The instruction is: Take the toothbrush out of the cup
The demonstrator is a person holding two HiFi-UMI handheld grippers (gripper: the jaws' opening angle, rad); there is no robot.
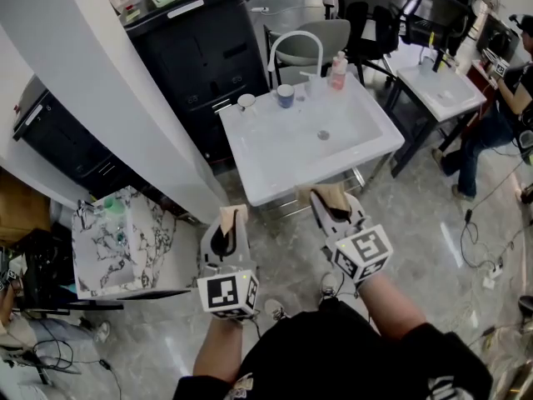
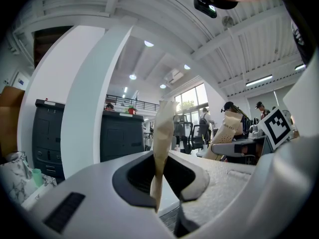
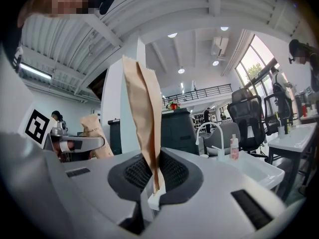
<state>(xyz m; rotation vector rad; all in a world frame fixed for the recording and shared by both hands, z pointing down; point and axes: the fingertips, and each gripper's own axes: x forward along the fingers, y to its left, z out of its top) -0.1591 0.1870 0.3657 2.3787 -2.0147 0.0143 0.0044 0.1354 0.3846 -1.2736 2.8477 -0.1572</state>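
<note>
A white sink table (image 1: 275, 169) stands in front of me in the head view. A blue cup (image 1: 286, 96) sits on its back rim, by a small white cup (image 1: 246, 102) and a clear cup (image 1: 308, 83); the toothbrush is too small to make out. An arched faucet (image 1: 293, 47) and a pink soap bottle (image 1: 337, 71) stand behind. My left gripper (image 1: 232, 215) hangs just short of the sink's front edge, its tan pads (image 2: 163, 114) pressed together on nothing. My right gripper (image 1: 329, 194) is at the front rim, also shut and holding nothing, pads (image 3: 140, 71) touching.
A black cabinet (image 1: 200, 48) stands behind the sink on the left, next to a white pillar (image 1: 92, 82). A marble-topped stand (image 1: 125, 240) is at my left. A second sink table (image 1: 437, 90), office chairs (image 1: 375, 15) and a seated person (image 1: 491, 123) are at the right.
</note>
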